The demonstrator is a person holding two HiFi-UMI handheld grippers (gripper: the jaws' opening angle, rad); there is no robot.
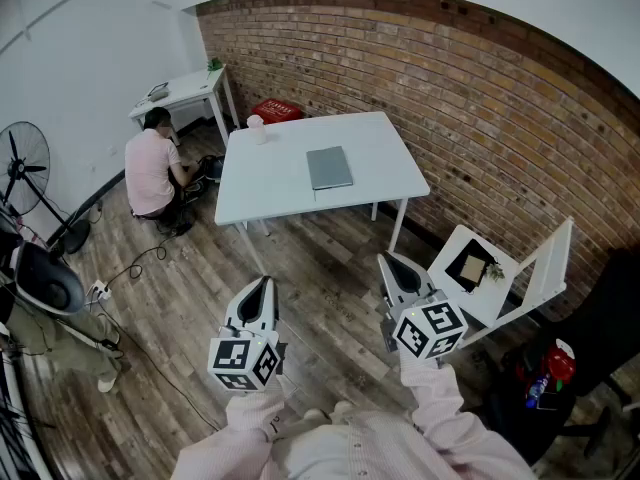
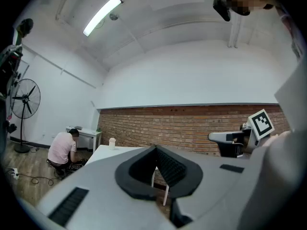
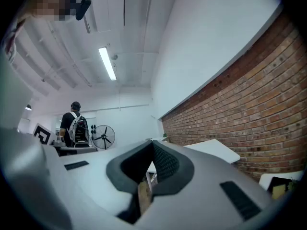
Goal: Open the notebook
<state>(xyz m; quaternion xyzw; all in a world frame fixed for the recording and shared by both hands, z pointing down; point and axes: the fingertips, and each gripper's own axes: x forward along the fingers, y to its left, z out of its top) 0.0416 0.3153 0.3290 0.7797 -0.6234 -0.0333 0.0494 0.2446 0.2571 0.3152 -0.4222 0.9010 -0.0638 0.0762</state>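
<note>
White worktop bearing white cup, crouching person in pink top, small white desk, standing fan, red object by brick wall, wooden floor

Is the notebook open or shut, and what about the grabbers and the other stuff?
notebook: closed, lying flat on the table
left gripper: shut, empty
right gripper: shut, empty
cup: upright on the table
fan: blades look still
</note>
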